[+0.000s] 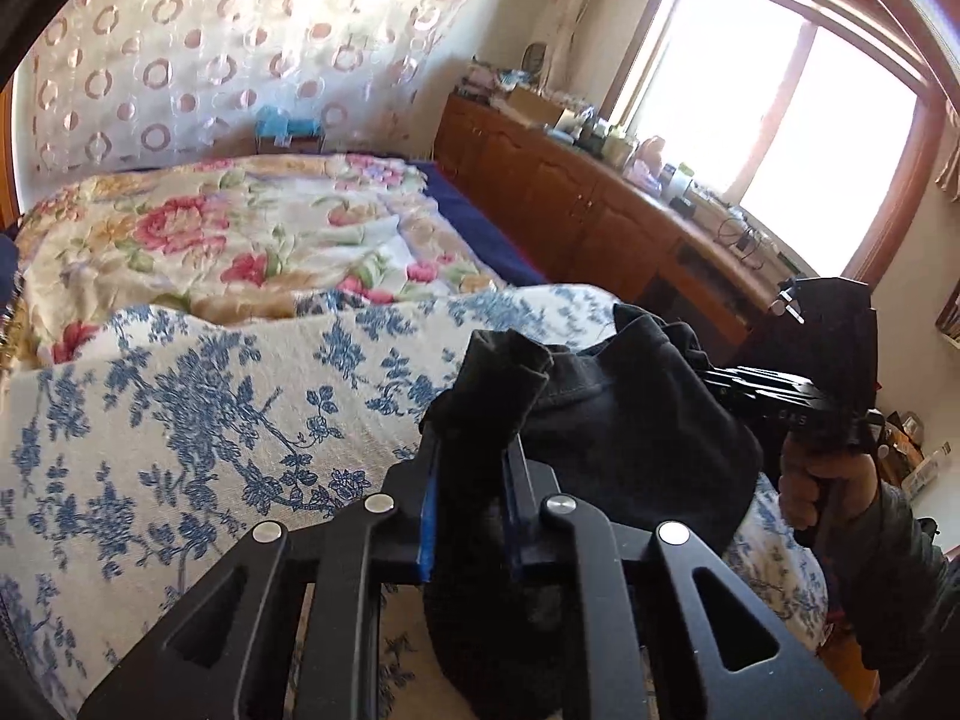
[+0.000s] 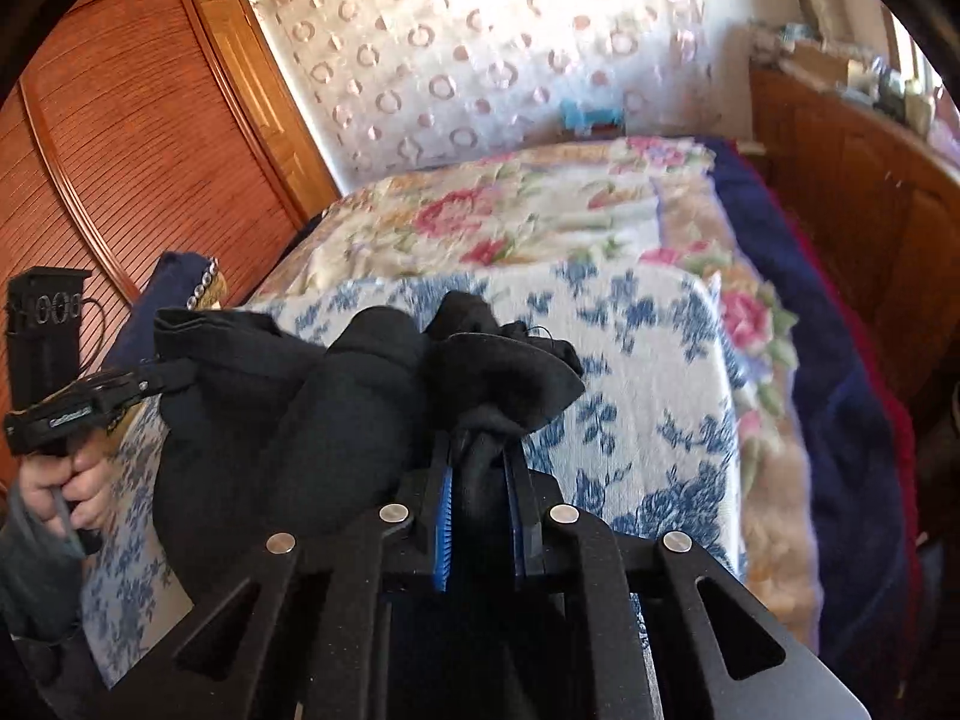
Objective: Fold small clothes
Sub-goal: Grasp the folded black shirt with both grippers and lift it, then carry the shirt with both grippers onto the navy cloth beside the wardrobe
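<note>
A small black garment [image 1: 624, 420] hangs bunched over the blue-flowered bedspread [image 1: 210, 408], held at two ends. My left gripper [image 1: 471, 450] is shut on one end of the black garment, cloth pinched between its blue pads. In the right wrist view my right gripper [image 2: 480, 456] is shut on the other end of the black garment [image 2: 360, 396], a wad of cloth bulging above the pads. Each view shows the other gripper at the side: the right gripper [image 1: 720, 375] in a person's hand [image 1: 822, 486], the left gripper [image 2: 150, 384] in a hand [image 2: 78, 486].
A pink-flowered blanket [image 1: 240, 240] covers the far part of the bed, with a dark blue cover [image 1: 486, 228] at its edge. A wooden cabinet [image 1: 570, 192] with clutter runs under the bright window [image 1: 780, 114]. A wooden wardrobe [image 2: 120, 138] stands to the left.
</note>
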